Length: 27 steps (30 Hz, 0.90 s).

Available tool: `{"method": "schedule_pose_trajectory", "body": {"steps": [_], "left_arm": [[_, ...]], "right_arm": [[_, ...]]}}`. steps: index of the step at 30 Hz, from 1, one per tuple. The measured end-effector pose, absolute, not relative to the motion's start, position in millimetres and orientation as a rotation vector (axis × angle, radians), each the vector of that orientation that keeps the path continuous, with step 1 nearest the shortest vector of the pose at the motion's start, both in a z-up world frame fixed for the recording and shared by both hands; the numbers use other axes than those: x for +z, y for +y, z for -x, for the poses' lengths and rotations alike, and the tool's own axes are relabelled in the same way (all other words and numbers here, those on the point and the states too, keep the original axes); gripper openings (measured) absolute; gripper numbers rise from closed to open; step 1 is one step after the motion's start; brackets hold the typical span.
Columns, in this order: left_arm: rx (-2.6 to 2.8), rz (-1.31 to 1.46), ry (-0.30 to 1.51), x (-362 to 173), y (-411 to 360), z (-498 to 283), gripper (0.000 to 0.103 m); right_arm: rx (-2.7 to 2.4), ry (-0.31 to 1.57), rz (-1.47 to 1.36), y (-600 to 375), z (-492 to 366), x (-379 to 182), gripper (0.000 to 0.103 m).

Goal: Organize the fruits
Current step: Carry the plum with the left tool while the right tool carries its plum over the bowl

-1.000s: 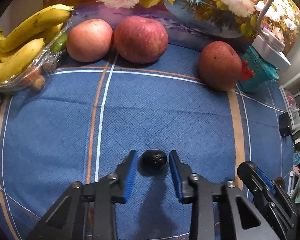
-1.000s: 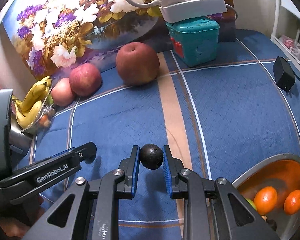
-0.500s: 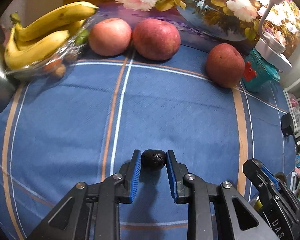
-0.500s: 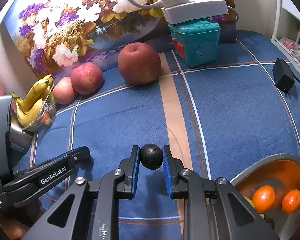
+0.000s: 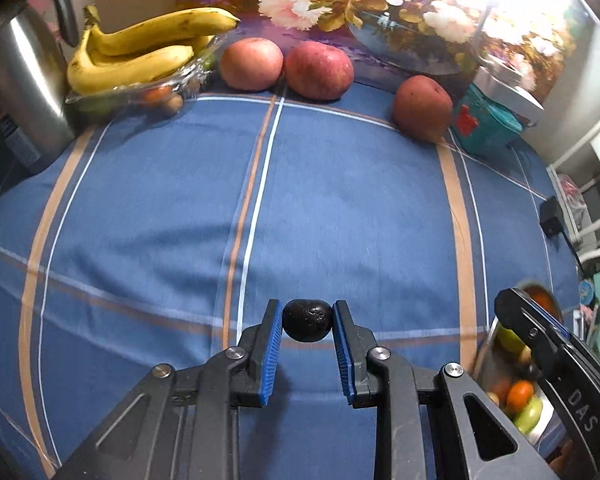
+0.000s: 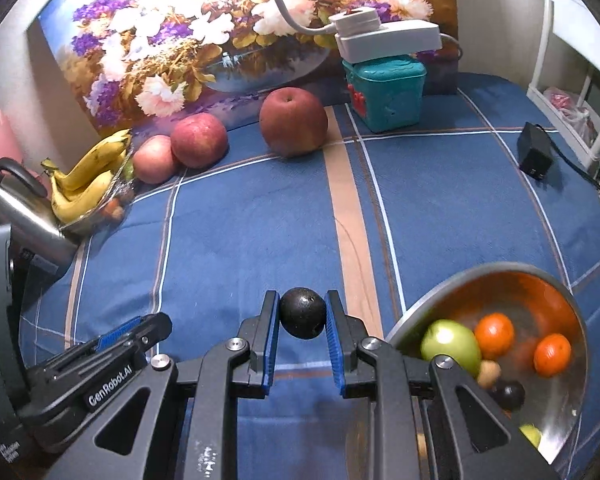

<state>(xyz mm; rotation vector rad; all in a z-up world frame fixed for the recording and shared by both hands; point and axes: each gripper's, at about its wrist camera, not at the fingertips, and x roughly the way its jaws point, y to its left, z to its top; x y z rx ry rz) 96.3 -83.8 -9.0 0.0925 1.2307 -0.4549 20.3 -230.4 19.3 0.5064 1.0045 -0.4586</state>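
In the left wrist view my left gripper (image 5: 307,318) is shut on a small wrinkled black fruit (image 5: 307,321), held above the blue cloth. My right gripper (image 6: 302,307) is shut on a second small round black fruit (image 6: 302,314) in the right wrist view. A steel bowl (image 6: 420,300) at the lower right holds a green fruit (image 6: 450,342), two oranges (image 6: 494,330) and another dark fruit (image 6: 509,395). The right gripper's fingers (image 5: 532,320) show at the lower right of the left wrist view, over that bowl (image 5: 483,356). The left gripper's fingers (image 6: 128,330) show at the lower left of the right wrist view.
Three red apples (image 5: 319,70) line the back of the blue striped cloth (image 5: 340,200), in front of a flower painting. Bananas (image 5: 140,50) lie on a wrapped tray at back left beside a steel kettle (image 5: 24,80). A teal box (image 6: 384,90) carries a white power strip; a black adapter (image 6: 534,156) lies right.
Both grippers have risen and pulled back toward the bowl, each keeping its black fruit. The left gripper's jaws closed onto its fruit and lifted it off the cloth. More of the bowl shows.
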Motion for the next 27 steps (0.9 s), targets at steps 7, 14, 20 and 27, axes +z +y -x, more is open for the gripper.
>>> {"method": "schedule_pose_trajectory", "body": {"steps": [7, 14, 20, 27], "left_arm": [[-0.458, -0.080, 1.208, -7.1, -69.1, -66.3, 0.027], [-0.469, -0.057, 1.180, 0.1, -59.1, -43.8, 0.027], [-0.490, -0.048, 1.177, -2.0, -56.6, -25.1, 0.027], [-0.507, -0.047, 1.171, -0.6, -61.9, -20.9, 0.027]], "right_arm": [[-0.479, 1.025, -0.488, -209.9, 11.7, 22.1, 0.023], [-0.492, 1.037, -0.455, -191.7, 38.0, 26.6, 0.023], [-0.488, 1.087, -0.407, -173.0, 53.2, 15.3, 0.023], [-0.489, 1.113, -0.379, -164.4, 58.1, 7.2, 0.023]]}}
